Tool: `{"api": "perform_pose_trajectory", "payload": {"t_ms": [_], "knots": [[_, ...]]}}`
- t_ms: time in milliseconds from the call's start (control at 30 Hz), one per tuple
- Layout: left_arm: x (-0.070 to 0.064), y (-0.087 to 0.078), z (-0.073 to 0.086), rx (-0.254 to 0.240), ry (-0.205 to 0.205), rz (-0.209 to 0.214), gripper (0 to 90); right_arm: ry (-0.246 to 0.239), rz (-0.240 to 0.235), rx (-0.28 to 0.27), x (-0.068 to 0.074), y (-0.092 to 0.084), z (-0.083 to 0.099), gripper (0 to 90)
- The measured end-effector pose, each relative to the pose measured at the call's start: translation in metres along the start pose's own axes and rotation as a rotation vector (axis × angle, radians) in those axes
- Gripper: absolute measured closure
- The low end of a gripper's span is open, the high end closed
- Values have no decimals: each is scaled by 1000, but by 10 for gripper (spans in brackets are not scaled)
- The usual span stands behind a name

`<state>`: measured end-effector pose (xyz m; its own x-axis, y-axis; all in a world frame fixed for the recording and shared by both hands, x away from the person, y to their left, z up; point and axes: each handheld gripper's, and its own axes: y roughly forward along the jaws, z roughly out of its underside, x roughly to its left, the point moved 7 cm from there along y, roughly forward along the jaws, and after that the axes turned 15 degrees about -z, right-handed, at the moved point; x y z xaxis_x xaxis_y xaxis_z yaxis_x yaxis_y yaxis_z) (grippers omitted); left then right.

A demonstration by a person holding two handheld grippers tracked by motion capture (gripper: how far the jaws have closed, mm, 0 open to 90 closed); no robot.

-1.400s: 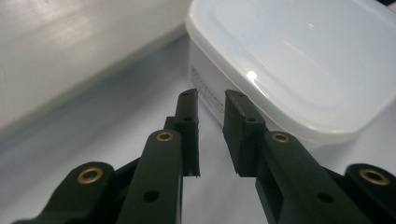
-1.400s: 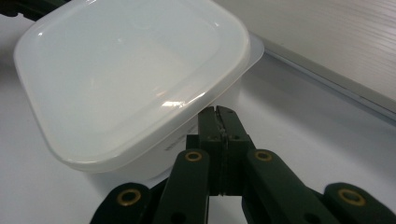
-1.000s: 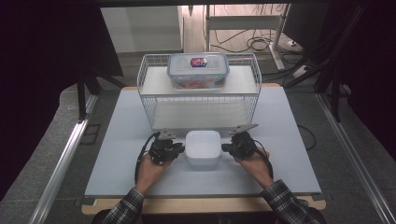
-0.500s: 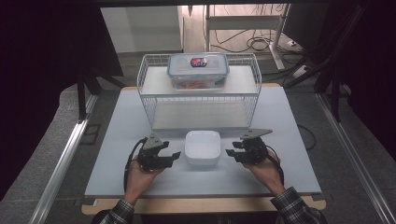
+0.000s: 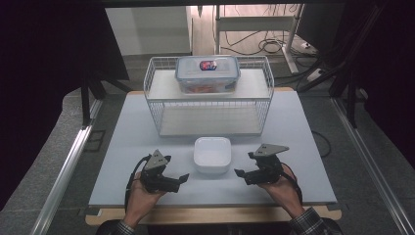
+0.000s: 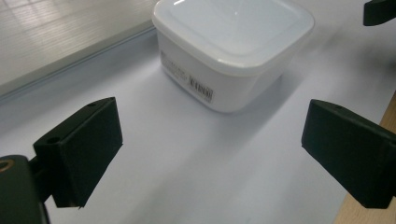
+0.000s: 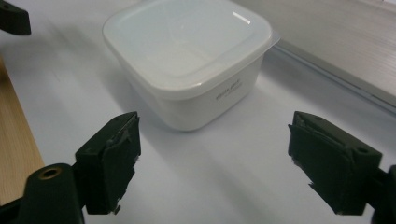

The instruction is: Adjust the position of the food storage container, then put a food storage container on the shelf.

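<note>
Container (image 5: 212, 154), white and square with its lid on, stands on the table (image 5: 122, 142) just in front of the wire rack (image 5: 210, 100), between the 2 grippers and touching neither. Left gripper (image 5: 182, 178) and right gripper (image 5: 239, 173) have just been opening their jaws; both now stand wide, with nothing between them. I judge the container is being released here. To do it well, draw both grippers straight back and keep the jaws wide, so no pad brushes the walls. A small barcode sticker (image 6: 201, 88) and a grey print (image 7: 229, 87) are on its sides, too blurred to read.
</note>
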<state>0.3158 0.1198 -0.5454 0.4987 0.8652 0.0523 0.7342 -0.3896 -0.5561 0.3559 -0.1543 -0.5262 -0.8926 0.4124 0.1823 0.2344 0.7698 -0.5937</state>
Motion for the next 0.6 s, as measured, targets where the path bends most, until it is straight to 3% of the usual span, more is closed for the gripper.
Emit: {"api": "perform_pose_trajectory", "payload": {"t_ms": [133, 433, 600], "knots": [[1, 2, 3, 12, 0, -6, 40, 10, -5, 8, 1, 2, 4, 130], [-2, 12, 6, 29, 41, 4, 21, 37, -29, 1, -4, 5, 4, 61], [1, 16, 7, 47, 17, 13, 13, 24, -27, 35, -4, 10, 3, 24]]}}
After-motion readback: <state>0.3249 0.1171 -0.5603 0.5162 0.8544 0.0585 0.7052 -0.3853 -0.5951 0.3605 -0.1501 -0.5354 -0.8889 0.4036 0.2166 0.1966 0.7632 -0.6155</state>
